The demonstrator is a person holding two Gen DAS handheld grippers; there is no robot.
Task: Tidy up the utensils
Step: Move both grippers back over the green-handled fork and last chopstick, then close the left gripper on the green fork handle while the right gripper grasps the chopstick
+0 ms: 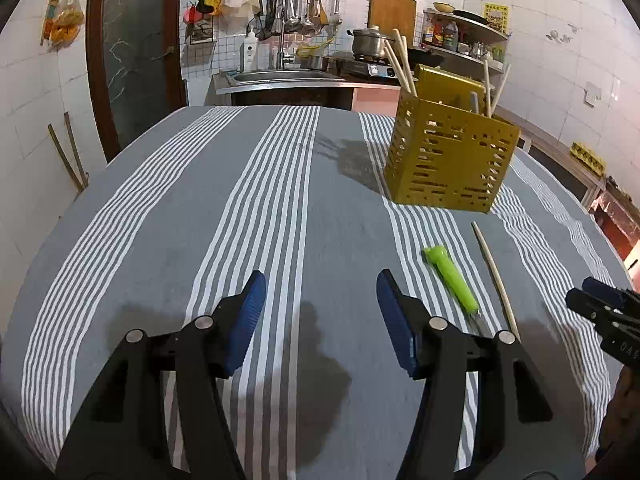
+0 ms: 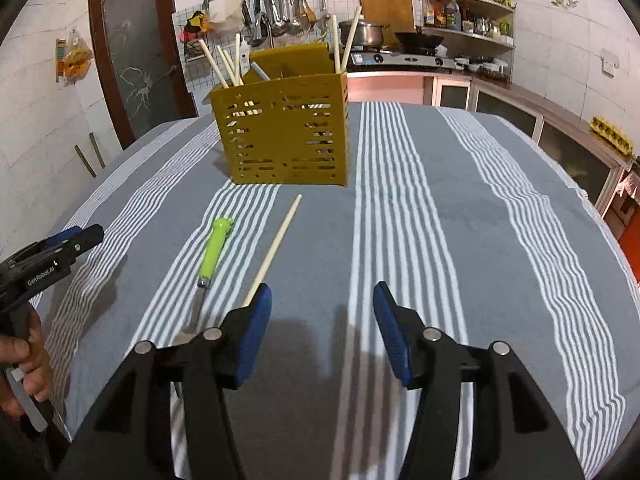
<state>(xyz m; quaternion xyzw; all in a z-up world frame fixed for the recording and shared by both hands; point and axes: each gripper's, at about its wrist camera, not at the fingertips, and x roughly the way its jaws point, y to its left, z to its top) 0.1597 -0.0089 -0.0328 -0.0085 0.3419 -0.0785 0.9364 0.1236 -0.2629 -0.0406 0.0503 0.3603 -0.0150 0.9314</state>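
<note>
Most of the pale wooden chopsticks [image 2: 224, 66] already stood in the perforated mustard-yellow plastic utensil holder [image 2: 284, 132] on the grey-and-white striped tablecloth [image 2: 460, 216]. Two items were left lying side by side just before it: a green-handled knife [image 2: 212, 254] and one loose wooden chopstick [image 2: 276, 246]. Both the left gripper [image 1: 320, 312] and the right gripper [image 2: 322, 328] hovered with jaws wide and empty, so I judged the job nearly done.

The left gripper [image 1: 321, 288] hangs level and low, its jaws spread wide with nothing between the blue pads. The right gripper [image 2: 322, 300] matches it, jaws equally wide and bare. A hand [image 2: 20, 372] wraps the left gripper's handle.
</note>
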